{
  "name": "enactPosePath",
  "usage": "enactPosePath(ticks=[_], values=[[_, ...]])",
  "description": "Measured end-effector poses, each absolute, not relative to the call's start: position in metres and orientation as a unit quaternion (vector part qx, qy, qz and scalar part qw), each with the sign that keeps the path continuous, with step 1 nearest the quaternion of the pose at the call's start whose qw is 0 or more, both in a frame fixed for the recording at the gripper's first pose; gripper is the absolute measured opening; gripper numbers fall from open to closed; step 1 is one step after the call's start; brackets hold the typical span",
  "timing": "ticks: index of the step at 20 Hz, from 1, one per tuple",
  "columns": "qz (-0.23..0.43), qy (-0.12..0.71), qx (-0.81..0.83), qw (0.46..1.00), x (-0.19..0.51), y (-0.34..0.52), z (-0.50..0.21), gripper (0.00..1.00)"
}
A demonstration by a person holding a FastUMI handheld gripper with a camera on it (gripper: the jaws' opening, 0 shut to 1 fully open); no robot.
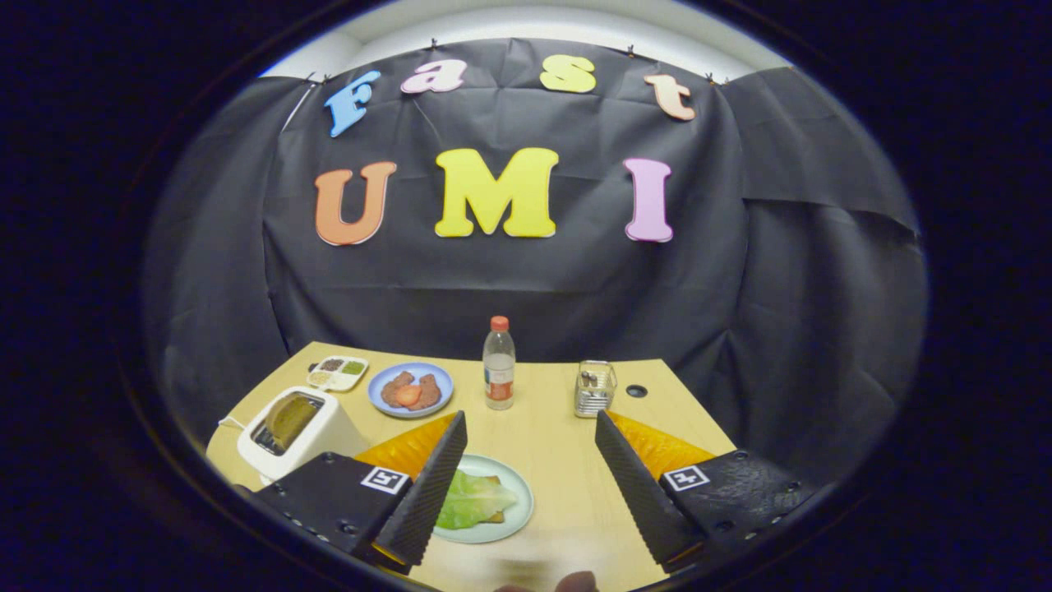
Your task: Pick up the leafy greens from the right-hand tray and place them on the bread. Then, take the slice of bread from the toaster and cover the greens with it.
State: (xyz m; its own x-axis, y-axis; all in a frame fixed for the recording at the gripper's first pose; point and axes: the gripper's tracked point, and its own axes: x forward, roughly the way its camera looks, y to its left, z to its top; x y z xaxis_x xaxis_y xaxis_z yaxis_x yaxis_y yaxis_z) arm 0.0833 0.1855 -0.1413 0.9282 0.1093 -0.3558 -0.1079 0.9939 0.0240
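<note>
A leaf of greens lies on a slice of bread, which rests on a pale round plate near the table's front. My gripper is open and holds nothing; its left finger partly covers the plate's left side. A white toaster stands to the left, beyond the left finger, with a slice of bread sticking up from its slot.
Behind the plate, a blue plate holds meat pieces and a tomato slice. A divided condiment tray, a red-capped bottle and a wire holder stand further back. The light wooden table has a round hole.
</note>
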Motion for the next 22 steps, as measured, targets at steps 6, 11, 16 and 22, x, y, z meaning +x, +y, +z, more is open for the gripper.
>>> enactPosePath(ticks=[6,11,16,22], values=[[0.106,0.187,0.045,0.975,0.060,0.297,-0.119,0.96],[0.148,0.205,0.042,0.966,0.054,0.379,-0.135,0.96],[0.152,0.241,0.038,0.958,0.062,0.425,-0.180,0.97],[0.147,0.282,0.032,0.947,0.065,0.457,-0.220,0.91]])
